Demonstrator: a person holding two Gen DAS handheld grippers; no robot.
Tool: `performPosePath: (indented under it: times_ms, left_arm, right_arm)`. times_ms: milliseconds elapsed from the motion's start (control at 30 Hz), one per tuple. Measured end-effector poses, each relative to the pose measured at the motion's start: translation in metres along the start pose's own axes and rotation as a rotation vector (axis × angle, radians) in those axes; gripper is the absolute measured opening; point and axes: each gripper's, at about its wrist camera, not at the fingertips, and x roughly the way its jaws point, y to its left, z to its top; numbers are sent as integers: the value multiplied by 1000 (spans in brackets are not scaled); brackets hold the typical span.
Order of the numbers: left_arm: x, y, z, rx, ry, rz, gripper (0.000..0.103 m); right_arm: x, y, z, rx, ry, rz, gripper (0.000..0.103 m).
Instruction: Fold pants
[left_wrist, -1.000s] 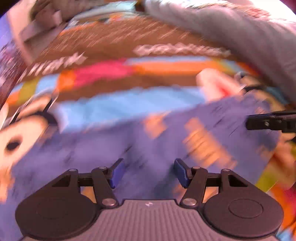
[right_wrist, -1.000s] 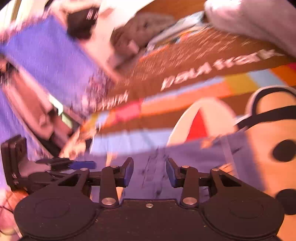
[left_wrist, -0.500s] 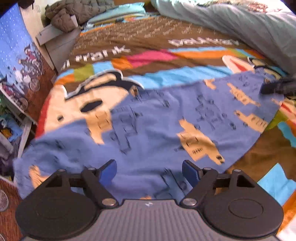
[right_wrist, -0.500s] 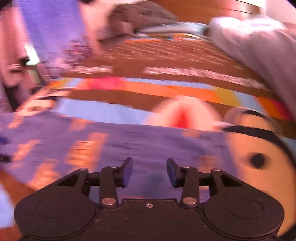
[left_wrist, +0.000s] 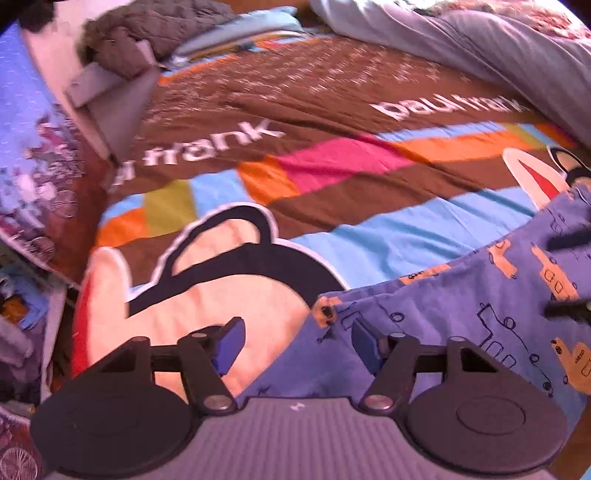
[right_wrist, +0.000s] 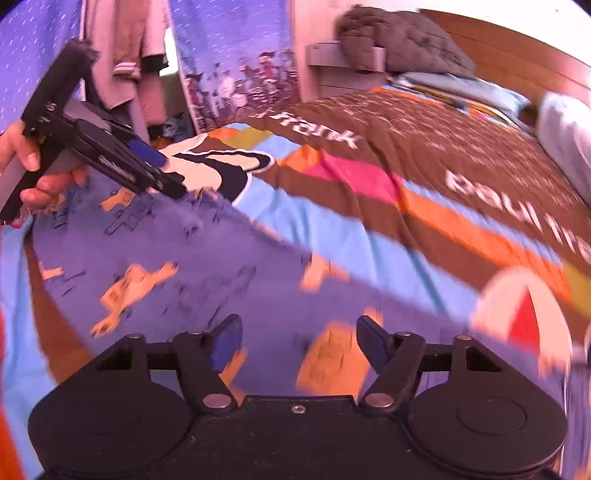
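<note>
The blue-purple pants (left_wrist: 461, 314) with orange vehicle prints lie spread flat on the bedspread (left_wrist: 332, 110). My left gripper (left_wrist: 295, 343) hovers over their left corner. Its jaws are closing; one pad is over the monkey print, the other over the fabric, and neither presses on it. In the right wrist view a hand (right_wrist: 22, 158) holds the left gripper (right_wrist: 168, 177) at the pants' far left end. My right gripper (right_wrist: 298, 343) hangs above the pants (right_wrist: 184, 251) with its jaws opening and nothing gripped. The right gripper's (left_wrist: 547, 276) fingertips also show at the left wrist view's right edge.
A grey duvet (left_wrist: 498, 44) is bunched along the far right of the bed. A quilted brown jacket (right_wrist: 399, 40) lies on a grey nightstand (right_wrist: 332, 62) by the pillow (right_wrist: 461, 88). A blue patterned curtain (right_wrist: 229, 55) hangs beyond the bed's left edge.
My left gripper has slid from over the middle of the pants to their left corner. The right gripper's jaws have widened, and its view has swung left over the pants.
</note>
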Motion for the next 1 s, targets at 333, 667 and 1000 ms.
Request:
performPosePath:
  times_ms: [333,667,1000]
  left_arm:
    - [20,-20,1,93,32,84,1]
    - [34,-19,0,64,-22,186,0]
    - [-69,21,-70,-169,-263,196,51]
  right_arm:
    - [67,3,41,-167,80,62,12]
    - [89,-2,39,-125,77,-8,0]
    - [34,19,38,-55,-116,48,25]
